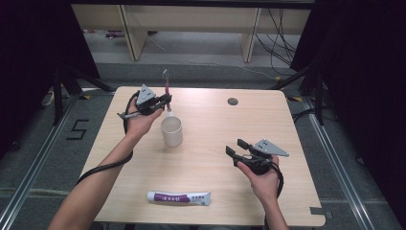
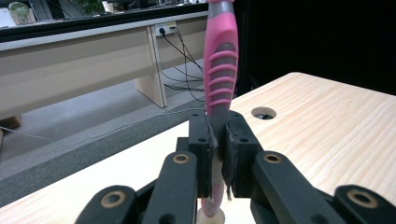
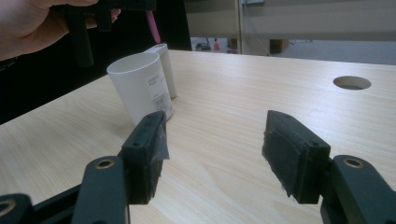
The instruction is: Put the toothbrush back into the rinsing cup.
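Left hand-held gripper [image 2: 217, 154] clamped on pink toothbrush [image 2: 219, 70], handle upright, right hand-held gripper [image 3: 215, 154] apart

Premises are presenting as a lab recording bay: black curtains [image 1: 28, 43] are enclosing a light wooden table [image 1: 215, 139], floor rails [image 1: 33, 163] are flanking it, cables [image 1: 280, 40] are trailing behind.
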